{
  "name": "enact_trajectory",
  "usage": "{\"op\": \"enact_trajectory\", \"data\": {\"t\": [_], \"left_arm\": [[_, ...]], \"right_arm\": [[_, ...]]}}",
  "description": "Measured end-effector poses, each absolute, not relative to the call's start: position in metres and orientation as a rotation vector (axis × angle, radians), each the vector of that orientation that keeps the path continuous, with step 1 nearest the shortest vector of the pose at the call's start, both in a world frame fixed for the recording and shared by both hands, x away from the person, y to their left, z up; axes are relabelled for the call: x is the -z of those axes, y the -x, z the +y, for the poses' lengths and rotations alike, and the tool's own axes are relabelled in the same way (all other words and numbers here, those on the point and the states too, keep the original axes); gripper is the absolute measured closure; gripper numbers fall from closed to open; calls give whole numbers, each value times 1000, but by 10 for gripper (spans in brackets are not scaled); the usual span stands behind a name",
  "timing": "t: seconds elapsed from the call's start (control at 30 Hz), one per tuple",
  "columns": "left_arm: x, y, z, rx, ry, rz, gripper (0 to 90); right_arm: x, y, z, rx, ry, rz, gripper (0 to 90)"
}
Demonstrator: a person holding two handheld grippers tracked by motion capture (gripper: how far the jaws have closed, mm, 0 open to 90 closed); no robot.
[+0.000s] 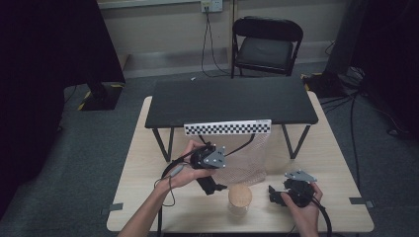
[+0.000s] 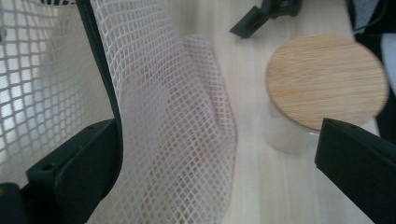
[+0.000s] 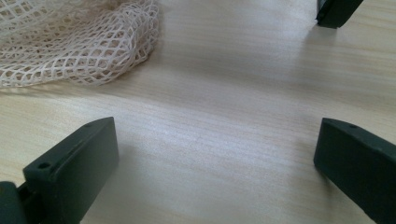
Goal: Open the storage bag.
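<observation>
Pale wood table (image 1: 148, 192) with a black shelf (image 1: 232, 101) standing across its far half, and a net bag (image 1: 247, 158) hanging off the shelf's front edge by the checkered strip (image 1: 228, 127). Hung like that, the bag's mouth is probably easier to work.

Left gripper (image 1: 210, 170) is up against the net. In its own view the jaws are spread wide, with a dark strap (image 2: 100, 65) and a sheet of mesh (image 2: 177, 140) sitting between them, closer to the left finger (image 2: 79, 172); nothing's pinched yet. The jar (image 1: 239, 200) with the wooden lid (image 2: 327, 84) stands just beyond the right finger (image 2: 359, 168), upright, close to the bag's bottom. My guess is it's parked there so it can go in once the net's held open.

Right gripper (image 1: 289, 192) rests low near the jar, jaws spread too, bare table between its fingers (image 3: 74, 168), bag edge (image 3: 79, 46) well past them.
</observation>
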State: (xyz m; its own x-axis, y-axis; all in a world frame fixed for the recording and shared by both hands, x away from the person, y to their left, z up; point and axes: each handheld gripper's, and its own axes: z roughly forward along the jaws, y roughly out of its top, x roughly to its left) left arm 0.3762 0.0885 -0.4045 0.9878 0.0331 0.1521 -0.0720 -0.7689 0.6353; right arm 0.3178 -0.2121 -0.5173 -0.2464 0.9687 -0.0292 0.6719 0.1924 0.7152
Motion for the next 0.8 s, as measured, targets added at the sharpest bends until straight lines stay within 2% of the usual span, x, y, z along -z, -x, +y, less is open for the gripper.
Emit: {"op": "enact_trajectory", "data": {"t": [0.17,0.8], "left_arm": [[396,-368,93,-153,-2436,-33,4],[380,-353,98,-114,-2410,-76,4]], "right_arm": [[517,-318,-212,-812,-1529,1991,0],[517,-318,-212,-812,-1529,1991,0]]}}
